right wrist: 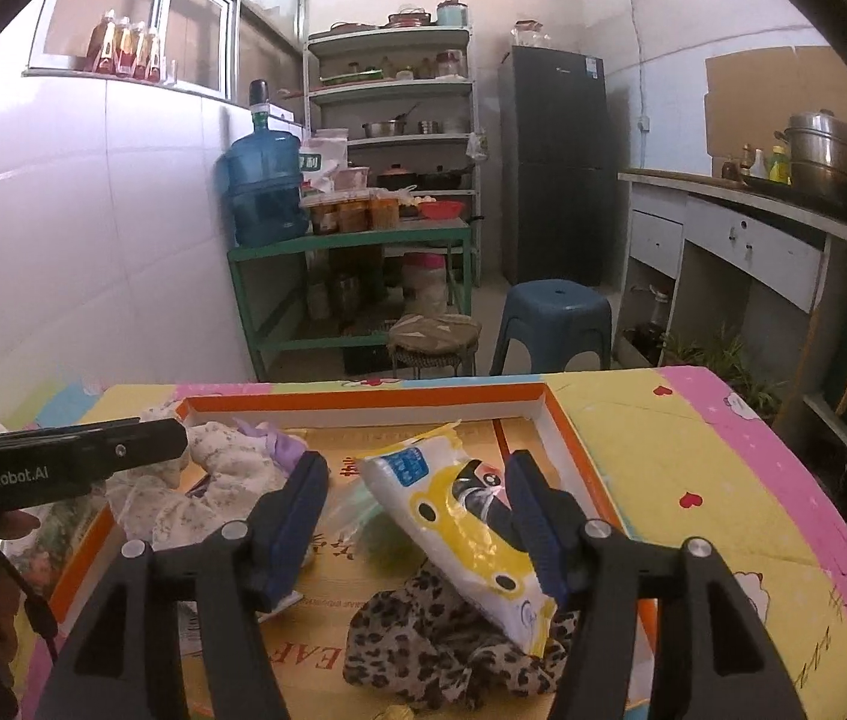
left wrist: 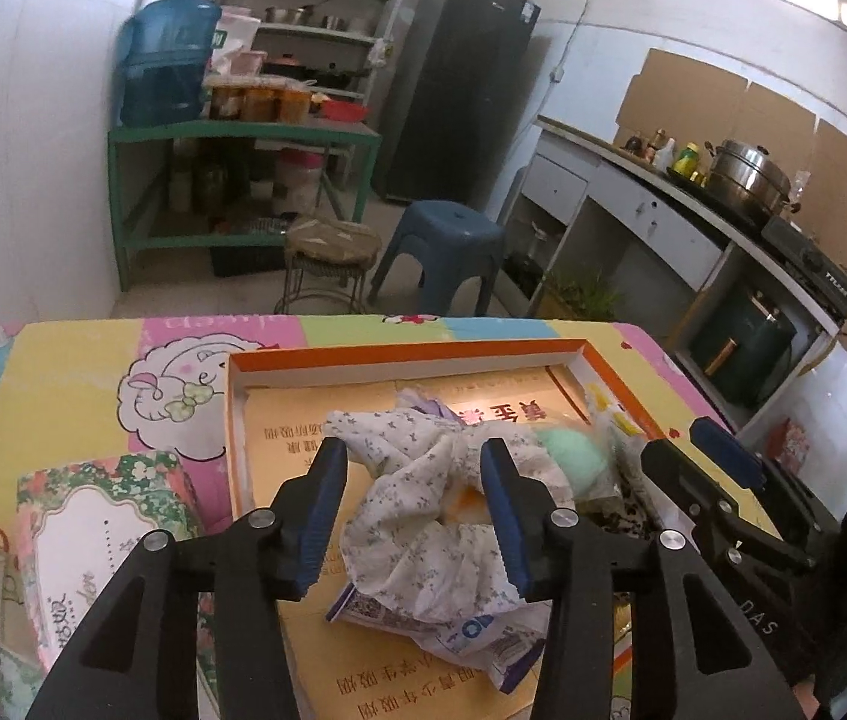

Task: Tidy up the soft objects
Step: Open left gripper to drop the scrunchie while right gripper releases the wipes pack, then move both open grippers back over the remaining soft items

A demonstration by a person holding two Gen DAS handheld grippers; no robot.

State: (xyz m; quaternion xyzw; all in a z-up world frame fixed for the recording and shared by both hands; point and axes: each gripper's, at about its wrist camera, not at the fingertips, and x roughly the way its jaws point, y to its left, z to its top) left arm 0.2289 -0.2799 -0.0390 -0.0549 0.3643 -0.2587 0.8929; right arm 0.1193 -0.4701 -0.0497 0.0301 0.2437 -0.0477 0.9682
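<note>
**Now both tongs hang apart over the orange tray**

Left of the orange tray (left wrist: 405,354) lies a flowered box (left wrist: 105,516). My left gripper (left wrist: 417,510) stands open, the floral cloth (left wrist: 423,480) loose between its pads inside the tray. My right gripper (right wrist: 417,522) is open too, around the yellow-and-white packet (right wrist: 471,534) on the leopard cloth (right wrist: 423,642), pads not pressing.

My left gripper (left wrist: 417,516) tilts downward, jaws parted; my right gripper (right wrist: 417,528) beside it likewise, jaws apart.
</note>
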